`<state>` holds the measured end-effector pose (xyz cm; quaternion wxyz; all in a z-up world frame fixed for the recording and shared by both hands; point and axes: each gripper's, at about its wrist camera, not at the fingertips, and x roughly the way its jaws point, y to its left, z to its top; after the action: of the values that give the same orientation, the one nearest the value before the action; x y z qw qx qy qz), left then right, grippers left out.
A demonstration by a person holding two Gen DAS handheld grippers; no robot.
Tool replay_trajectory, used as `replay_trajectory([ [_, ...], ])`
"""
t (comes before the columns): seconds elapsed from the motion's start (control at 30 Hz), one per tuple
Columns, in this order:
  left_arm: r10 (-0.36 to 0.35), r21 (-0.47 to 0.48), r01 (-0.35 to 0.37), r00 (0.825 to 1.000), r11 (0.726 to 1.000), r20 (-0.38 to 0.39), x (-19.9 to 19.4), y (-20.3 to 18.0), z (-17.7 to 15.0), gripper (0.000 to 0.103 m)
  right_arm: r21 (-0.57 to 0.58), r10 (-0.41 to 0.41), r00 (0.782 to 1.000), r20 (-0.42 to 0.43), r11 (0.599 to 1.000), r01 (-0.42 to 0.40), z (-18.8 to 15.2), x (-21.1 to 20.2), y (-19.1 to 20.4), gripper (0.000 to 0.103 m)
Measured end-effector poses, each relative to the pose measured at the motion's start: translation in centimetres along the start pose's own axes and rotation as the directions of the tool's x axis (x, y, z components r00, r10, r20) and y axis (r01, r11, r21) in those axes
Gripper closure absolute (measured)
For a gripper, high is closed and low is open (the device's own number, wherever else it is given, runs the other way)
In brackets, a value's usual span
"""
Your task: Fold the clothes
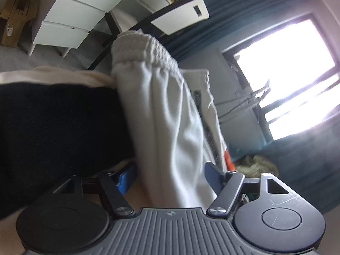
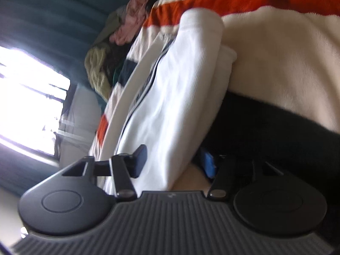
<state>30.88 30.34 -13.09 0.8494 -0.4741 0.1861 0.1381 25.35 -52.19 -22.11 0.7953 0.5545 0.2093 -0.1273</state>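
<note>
A folded pair of white trousers (image 1: pixel 165 106) with an elastic waistband and a dark side stripe lies on a striped fleece blanket (image 1: pixel 53 116). In the left wrist view my left gripper (image 1: pixel 170 179) is shut on the folded trousers, one blue pad against the blanket side and the other on the outer side. The right wrist view shows the same trousers (image 2: pixel 180 85) from the opposite end. My right gripper (image 2: pixel 174 165) is shut on them too, with its far blue pad partly hidden by cloth. Both views are rolled sideways and blurred.
The blanket (image 2: pixel 276 53) has cream, orange and black bands. A heap of unfolded clothes (image 2: pixel 99 68) lies beyond the trousers. A white chest of drawers (image 1: pixel 70 17) and a bright window (image 1: pixel 286 63) with teal curtains stand further off.
</note>
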Motion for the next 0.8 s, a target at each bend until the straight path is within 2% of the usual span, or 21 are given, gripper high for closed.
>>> replay_trajectory([
  [0.13,0.039,0.055,-0.044,0.995,0.998,0.088,1.4,-0.4,1.6,0.063,0.080,0.031,0.995,0.091,0.996,-0.038,1.2,1.3,-1.2,0.052],
  [0.17,0.060,0.042,-0.065,0.994,0.997,0.094,1.8,0.0,1.9,0.073,0.084,0.031,0.994,0.107,0.996,-0.040,1.6,1.7,-1.3,0.052],
  [0.27,0.060,-0.032,-0.058,0.995,0.998,0.075,2.5,1.3,2.8,0.082,0.095,0.031,0.987,0.155,0.994,-0.046,2.8,2.7,-1.7,0.053],
  [0.33,0.070,0.007,-0.070,0.994,0.997,0.090,2.1,0.6,3.0,0.086,0.082,0.008,0.986,0.169,0.996,-0.022,3.3,3.1,-1.3,0.057],
  [0.37,0.074,0.027,-0.077,0.992,0.997,0.098,1.9,0.2,3.1,0.090,0.075,-0.015,0.985,0.171,0.997,0.002,3.4,3.4,-1.0,0.066],
  [0.4,0.069,0.042,-0.074,0.991,0.996,0.115,1.4,-0.2,3.1,0.090,0.070,-0.036,0.985,0.167,0.997,0.025,3.6,3.5,-0.8,0.080],
  [0.5,0.050,0.050,-0.058,0.987,0.997,0.155,-0.4,-1.6,3.0,0.092,0.068,-0.045,0.982,0.184,0.997,0.033,3.8,2.1,-0.8,0.089],
  [0.6,0.014,0.025,-0.018,0.987,1.000,0.162,-1.9,-2.7,3.4,0.096,0.067,-0.037,0.976,0.213,0.998,0.024,3.9,0.0,-0.8,0.092],
  [0.8,-0.021,0.104,0.004,0.987,0.995,0.161,-7.0,-3.4,3.1,0.096,0.067,-0.018,0.976,0.216,0.998,0.004,4.0,-5.0,-1.3,0.093],
])
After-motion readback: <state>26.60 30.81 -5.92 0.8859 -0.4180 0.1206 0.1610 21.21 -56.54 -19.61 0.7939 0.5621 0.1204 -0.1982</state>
